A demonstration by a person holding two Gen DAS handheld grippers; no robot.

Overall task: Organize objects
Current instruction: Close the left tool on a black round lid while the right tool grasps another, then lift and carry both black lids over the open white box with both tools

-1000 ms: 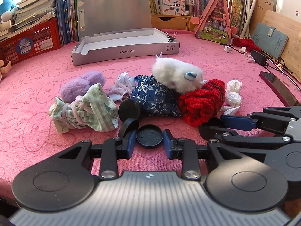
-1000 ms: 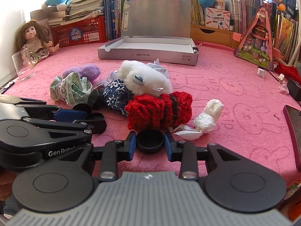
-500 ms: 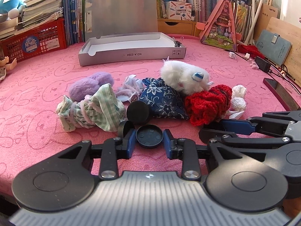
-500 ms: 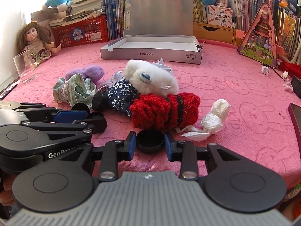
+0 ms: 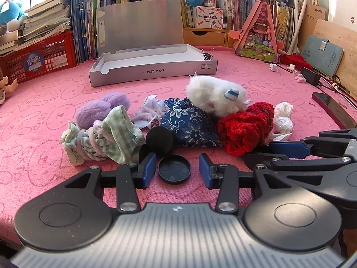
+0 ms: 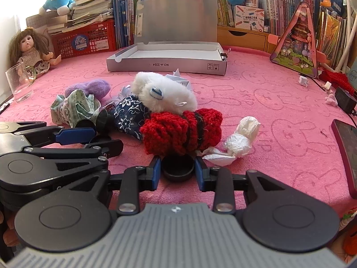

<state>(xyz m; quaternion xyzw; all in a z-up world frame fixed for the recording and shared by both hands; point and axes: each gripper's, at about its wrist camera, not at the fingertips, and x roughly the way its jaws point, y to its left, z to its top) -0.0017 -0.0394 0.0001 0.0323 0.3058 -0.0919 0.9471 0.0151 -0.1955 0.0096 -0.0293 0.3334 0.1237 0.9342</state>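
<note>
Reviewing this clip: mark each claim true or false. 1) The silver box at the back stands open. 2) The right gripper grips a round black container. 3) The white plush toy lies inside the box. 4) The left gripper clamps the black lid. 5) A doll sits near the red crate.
1) True: the silver box has its lid up.
2) True: the right gripper has both pads against the round black container.
3) False: the white plush toy lies on the pink cloth, atop the blue floral bag and red knit roll.
4) False: the left gripper is opening; the black lid lies between its pads, untouched.
5) True: the doll sits beside the red crate.
</note>
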